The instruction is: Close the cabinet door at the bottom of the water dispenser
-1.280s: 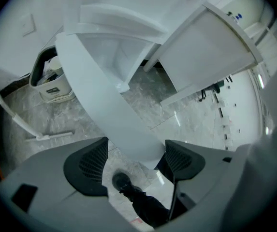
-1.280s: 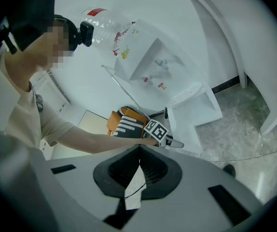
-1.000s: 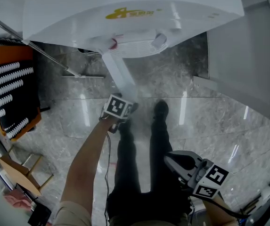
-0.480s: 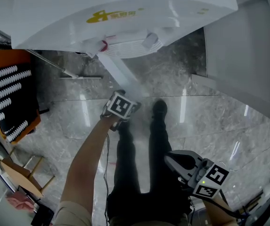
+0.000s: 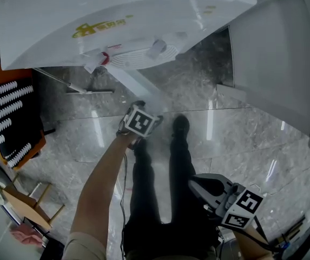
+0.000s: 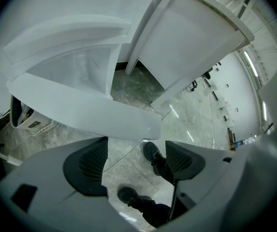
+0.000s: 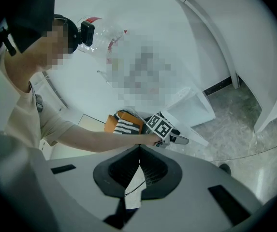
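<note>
The white water dispenser (image 5: pixel 122 20) fills the top of the head view. Its bottom cabinet door (image 5: pixel 136 85) stands open, a thin white panel swung out toward me. My left gripper (image 5: pixel 144 108) is at the door's outer edge, its marker cube just behind. In the left gripper view the jaws stand open (image 6: pixel 137 151), and the door's edge (image 6: pixel 85 111) runs across just beyond the pads, with the open cabinet (image 6: pixel 80 66) behind it. My right gripper (image 5: pixel 197 184) hangs low by my right leg, away from the door, its pads (image 7: pixel 145 170) pressed together on nothing.
An orange seat with black-and-white striped cushions (image 5: pixel 8 118) stands at the left, a small wooden stool (image 5: pixel 25 199) below it. A thin metal rod (image 5: pixel 71 84) lies on the floor near the dispenser. A white panel (image 5: pixel 274 64) rises at the right. My shoes (image 5: pixel 180 124) stand on grey marble floor.
The dispenser has slid left and down in the head view as my head moved. The left gripper has edged up closer to the door's edge. The right gripper has stayed put.
</note>
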### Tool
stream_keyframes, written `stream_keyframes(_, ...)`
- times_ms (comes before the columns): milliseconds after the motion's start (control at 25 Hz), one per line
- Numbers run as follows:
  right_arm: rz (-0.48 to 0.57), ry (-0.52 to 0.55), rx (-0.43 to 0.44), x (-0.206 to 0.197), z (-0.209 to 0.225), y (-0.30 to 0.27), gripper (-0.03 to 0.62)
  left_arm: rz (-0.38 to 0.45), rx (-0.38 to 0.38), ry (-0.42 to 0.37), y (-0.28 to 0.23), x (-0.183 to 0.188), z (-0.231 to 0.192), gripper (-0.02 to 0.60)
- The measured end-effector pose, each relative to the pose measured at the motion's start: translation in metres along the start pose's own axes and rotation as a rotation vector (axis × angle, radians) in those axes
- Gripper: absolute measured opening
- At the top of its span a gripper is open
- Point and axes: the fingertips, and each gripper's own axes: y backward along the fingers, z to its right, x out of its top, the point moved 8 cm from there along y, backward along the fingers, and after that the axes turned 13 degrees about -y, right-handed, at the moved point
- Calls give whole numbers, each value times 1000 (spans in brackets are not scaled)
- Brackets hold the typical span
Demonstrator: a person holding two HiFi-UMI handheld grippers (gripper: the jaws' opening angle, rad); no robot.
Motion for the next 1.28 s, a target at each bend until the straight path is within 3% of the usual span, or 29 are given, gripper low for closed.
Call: stream_keyframes(1280,48,-41,-53,24,43,47,15,49,87,-97,-44,98,-17,339)
